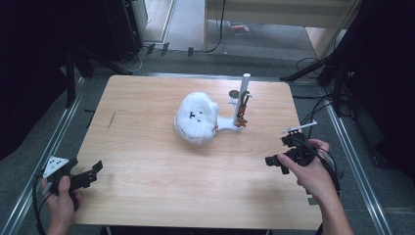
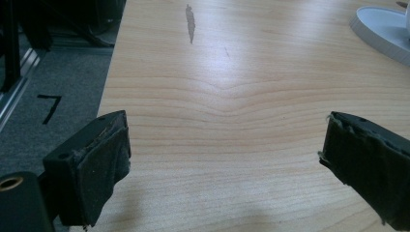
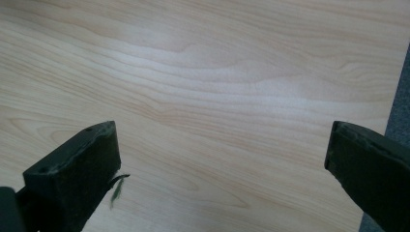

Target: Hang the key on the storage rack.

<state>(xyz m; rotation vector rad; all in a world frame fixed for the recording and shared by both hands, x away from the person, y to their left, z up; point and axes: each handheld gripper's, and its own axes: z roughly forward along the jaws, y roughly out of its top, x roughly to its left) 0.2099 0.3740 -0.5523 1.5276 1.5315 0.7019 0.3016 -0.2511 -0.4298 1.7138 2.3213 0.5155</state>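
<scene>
white plush bag (image 1: 196,117), stand (image 1: 243,100) just beside

A white fluffy plush bag (image 1: 196,117) with a small dark face on its front lies at the middle of the wooden table, leaning against the flat base of a white stand (image 1: 238,115). The stand's post is upright, just right of the plush; a small brown trinket (image 1: 241,119) hangs from it.
</scene>
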